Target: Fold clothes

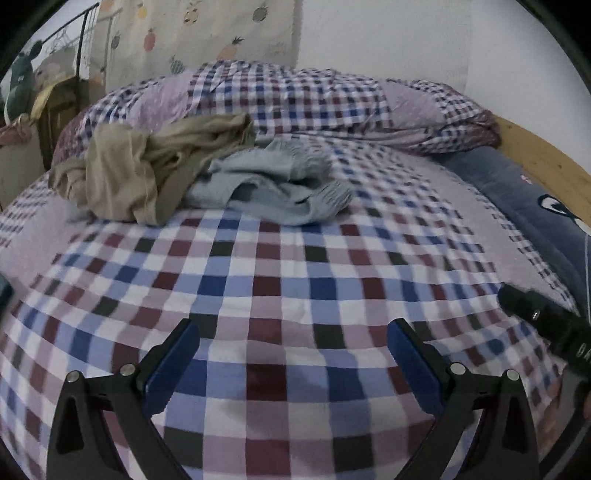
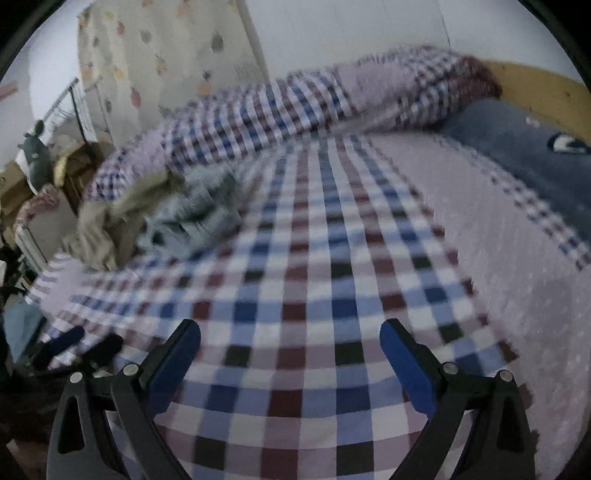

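Left gripper (image 1: 293, 332): both blue-padded fingers (image 1: 173, 363) are spread wide, nothing between them. Only the checked bedsheet (image 1: 280, 266) shows in the gap. Whether the tips touch the sheet cannot be determined.

Right gripper (image 2: 290, 334): fingers (image 2: 404, 363) likewise spread wide and empty, over the same sheet. In the left wrist view a black part of the right gripper enters at the right edge; in the right wrist view the left gripper's dark finger tips appear at the lower left.

Bedsheet: plaid in blue, maroon, black and white, with a pale lilac border along the right side. The near and middle area carries no garments.

Clothes: two crumpled garments lie well beyond both sets of fingertips, toward the far left of the bed. The beige garment (image 1: 129, 173) is bunched on the left. The light blue-grey garment (image 1: 273, 188) lies just beside it on the right, touching and partly tucked under the beige folds; ribbed edges are visible. Neither garment is in contact with either gripper. In the right wrist view the same pair appears at the left, heavily blurred.

Behind the clothes: a rolled plaid quilt (image 1: 295, 99) spans the bed's far edge. A dark blue pillow (image 1: 524, 195) lies at the far right against a wooden headboard (image 1: 546, 155). A pineapple-print curtain (image 1: 207, 33) hangs behind.
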`<action>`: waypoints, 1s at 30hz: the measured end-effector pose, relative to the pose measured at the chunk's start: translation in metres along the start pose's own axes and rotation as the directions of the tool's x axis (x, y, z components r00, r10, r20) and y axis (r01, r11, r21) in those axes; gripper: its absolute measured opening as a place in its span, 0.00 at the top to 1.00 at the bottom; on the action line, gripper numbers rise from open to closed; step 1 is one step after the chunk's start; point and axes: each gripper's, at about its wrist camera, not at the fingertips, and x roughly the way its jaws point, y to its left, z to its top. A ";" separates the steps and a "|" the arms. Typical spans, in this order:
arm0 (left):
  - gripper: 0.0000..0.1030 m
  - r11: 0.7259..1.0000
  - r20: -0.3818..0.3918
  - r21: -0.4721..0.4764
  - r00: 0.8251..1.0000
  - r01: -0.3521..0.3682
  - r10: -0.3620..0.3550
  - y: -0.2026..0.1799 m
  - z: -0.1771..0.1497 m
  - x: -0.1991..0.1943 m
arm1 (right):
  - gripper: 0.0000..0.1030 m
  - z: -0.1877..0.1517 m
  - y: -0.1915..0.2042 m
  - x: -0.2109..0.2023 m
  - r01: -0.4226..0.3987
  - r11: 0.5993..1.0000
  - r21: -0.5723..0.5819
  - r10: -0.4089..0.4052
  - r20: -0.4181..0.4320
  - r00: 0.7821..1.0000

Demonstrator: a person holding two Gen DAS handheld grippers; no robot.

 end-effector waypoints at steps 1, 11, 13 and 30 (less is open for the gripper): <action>0.00 1.000 -0.009 -0.003 1.000 -0.006 0.006 0.001 -0.001 0.007 | 0.03 -0.003 0.000 0.008 0.007 1.000 0.000 -0.007 -0.024 1.000; 0.00 1.000 -0.101 0.024 0.995 -0.016 0.018 -0.003 -0.008 0.039 | 0.03 -0.024 0.007 0.045 0.068 0.997 -0.046 -0.073 -0.119 0.990; 0.00 0.999 -0.103 0.040 0.994 -0.032 0.036 -0.006 -0.011 0.040 | 0.03 -0.026 0.008 0.047 0.079 0.995 -0.056 -0.086 -0.122 0.989; 0.00 0.997 -0.103 0.068 0.993 -0.044 0.051 -0.007 -0.014 0.045 | 0.01 -0.032 0.016 0.054 0.111 0.990 -0.087 -0.121 -0.121 0.985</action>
